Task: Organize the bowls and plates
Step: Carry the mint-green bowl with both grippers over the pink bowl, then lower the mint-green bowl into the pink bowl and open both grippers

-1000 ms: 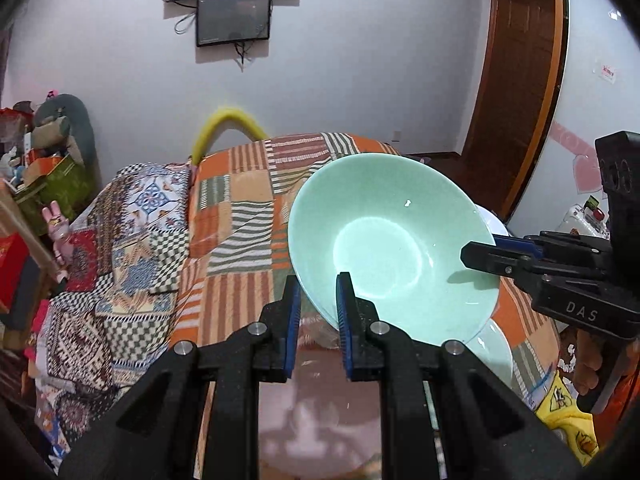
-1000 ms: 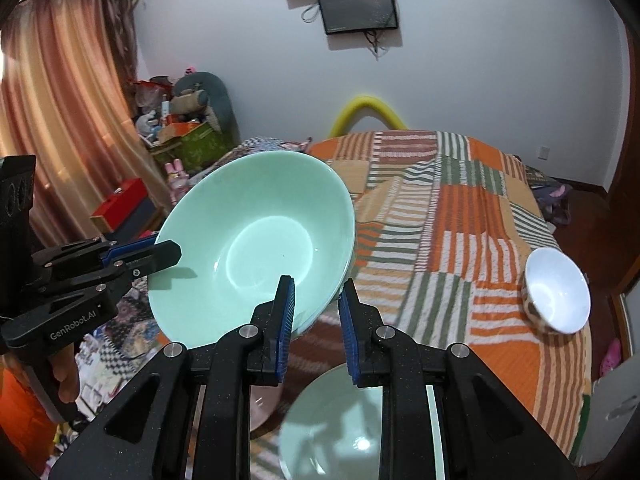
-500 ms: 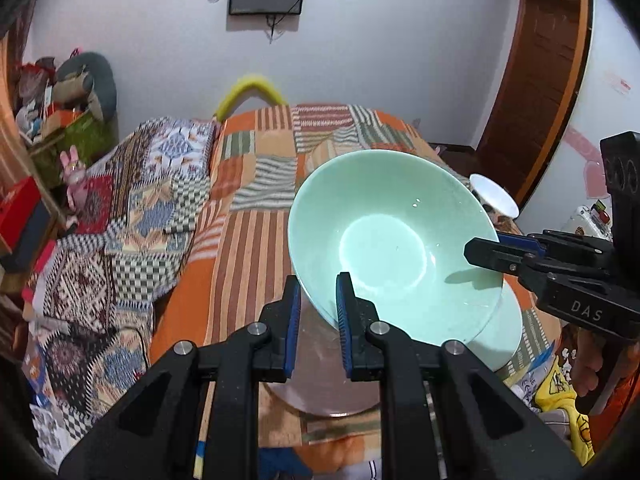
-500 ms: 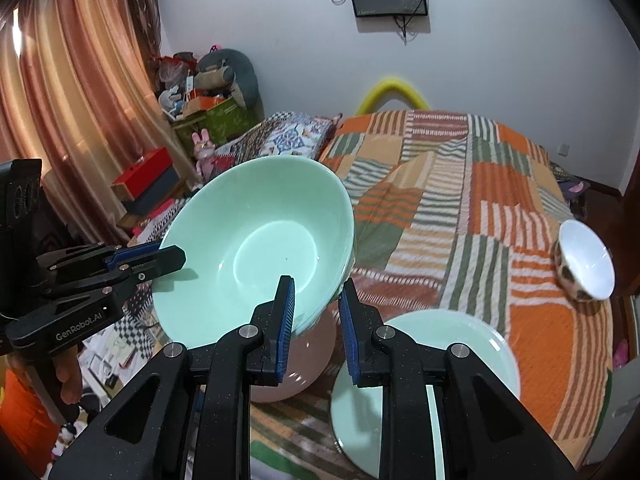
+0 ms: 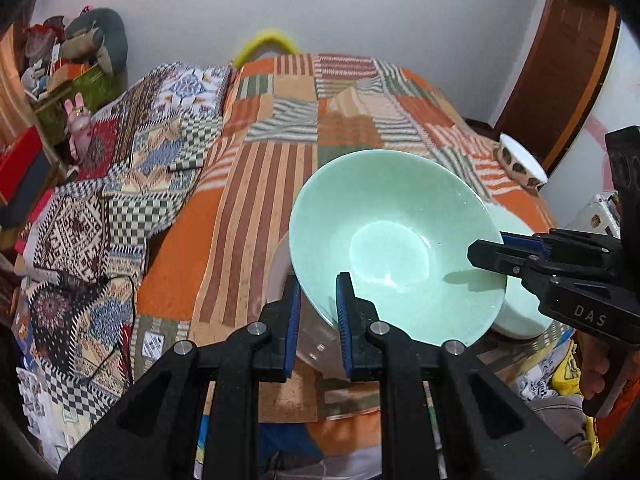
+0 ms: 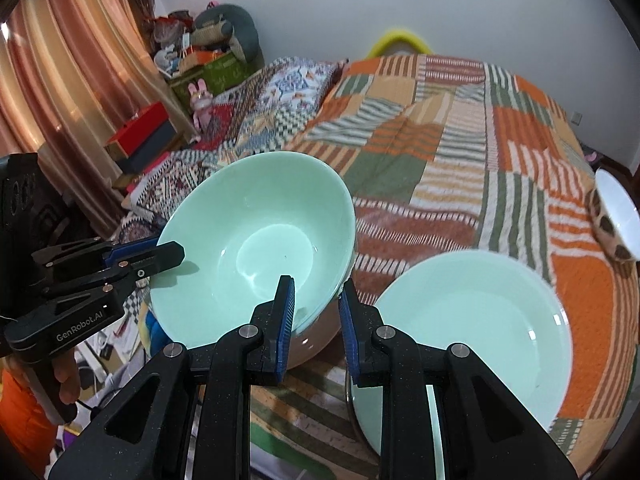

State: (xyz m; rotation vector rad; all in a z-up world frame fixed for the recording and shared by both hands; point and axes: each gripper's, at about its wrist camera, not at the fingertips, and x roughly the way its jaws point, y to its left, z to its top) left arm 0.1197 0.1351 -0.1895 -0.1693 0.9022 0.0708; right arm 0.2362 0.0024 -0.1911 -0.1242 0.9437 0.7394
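Reading "DAS" on my right gripper (image 5: 486, 250) and "GenRobot.AI" on my left gripper (image 5: 316, 308), both clamp opposite rims of the green bowl (image 5: 394, 246), tilted with its mouth facing up and toward me, above a pink plate (image 6: 316, 340). Right of it, a green plate (image 6: 476, 336) lies on the striped patchwork bedspread (image 6: 440, 152).

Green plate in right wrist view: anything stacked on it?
No, the green plate lies bare on the quilt; the green bowl hangs beside it in both grippers.
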